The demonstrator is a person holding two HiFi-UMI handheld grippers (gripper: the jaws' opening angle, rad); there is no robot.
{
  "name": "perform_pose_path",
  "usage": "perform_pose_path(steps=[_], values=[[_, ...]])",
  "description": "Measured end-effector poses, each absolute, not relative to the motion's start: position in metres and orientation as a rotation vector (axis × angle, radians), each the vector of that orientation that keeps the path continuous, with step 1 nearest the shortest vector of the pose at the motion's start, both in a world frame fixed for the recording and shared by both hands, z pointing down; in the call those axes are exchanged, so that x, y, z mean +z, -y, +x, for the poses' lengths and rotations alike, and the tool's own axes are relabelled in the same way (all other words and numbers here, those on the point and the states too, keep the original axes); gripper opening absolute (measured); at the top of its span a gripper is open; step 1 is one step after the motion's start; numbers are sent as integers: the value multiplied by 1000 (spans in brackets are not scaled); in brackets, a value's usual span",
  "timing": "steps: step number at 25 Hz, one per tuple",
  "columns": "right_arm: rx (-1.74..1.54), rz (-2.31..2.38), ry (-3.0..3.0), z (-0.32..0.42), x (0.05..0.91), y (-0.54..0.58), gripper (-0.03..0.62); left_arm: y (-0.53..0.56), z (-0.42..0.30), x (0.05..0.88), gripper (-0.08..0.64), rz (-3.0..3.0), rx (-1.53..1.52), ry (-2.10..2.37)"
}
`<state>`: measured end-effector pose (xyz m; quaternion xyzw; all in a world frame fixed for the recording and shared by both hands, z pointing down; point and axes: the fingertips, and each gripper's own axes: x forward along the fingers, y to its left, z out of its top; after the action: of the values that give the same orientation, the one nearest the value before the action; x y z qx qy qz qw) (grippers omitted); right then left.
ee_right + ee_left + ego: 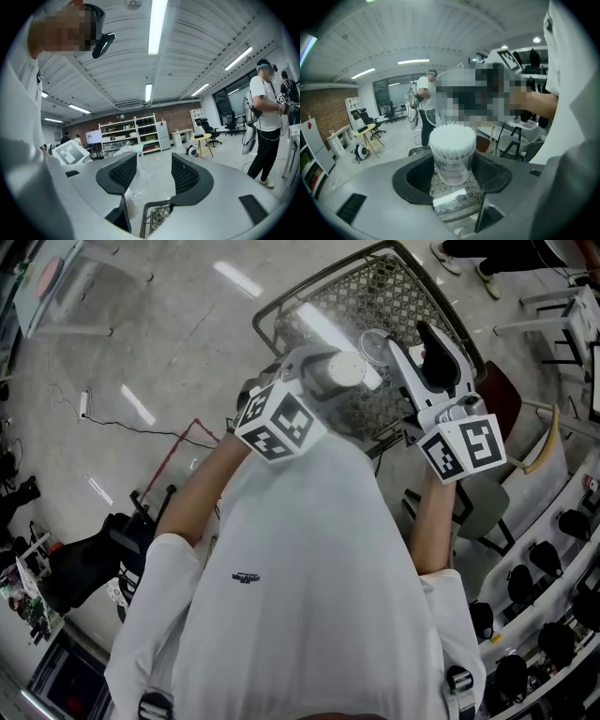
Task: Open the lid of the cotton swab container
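My left gripper [323,381] [452,176] is shut on a clear round cotton swab container [349,367] [451,157] and holds it upright, both pads against its wall. The white swab tips show at its uncovered top. The clear round lid [375,346] [432,105] stands up just beyond the container's rim. My right gripper [412,343] [150,176] is right of it with its jaws wide. In the right gripper view the lid [133,185] shows edge-on between the jaws, close to the left pad and well clear of the right pad.
A wire mesh rack [394,296] [157,215] lies under both grippers. A chair [497,399] stands to its right, with shelves of dark gear [553,596] beyond it. A person [265,117] stands off to the right, near a small round table [202,138].
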<state>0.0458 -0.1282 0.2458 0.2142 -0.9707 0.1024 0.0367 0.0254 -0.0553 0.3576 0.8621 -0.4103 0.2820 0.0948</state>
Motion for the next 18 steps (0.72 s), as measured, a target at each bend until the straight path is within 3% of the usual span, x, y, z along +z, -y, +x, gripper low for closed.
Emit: perform_pose_path(steps=[6,18], values=[[287,676,3016,51,227,123,221,59,20,356,244,2526,797,1262],[52,954,2958,89,215,127,94,69,-1,336,244,2474,709,1418]])
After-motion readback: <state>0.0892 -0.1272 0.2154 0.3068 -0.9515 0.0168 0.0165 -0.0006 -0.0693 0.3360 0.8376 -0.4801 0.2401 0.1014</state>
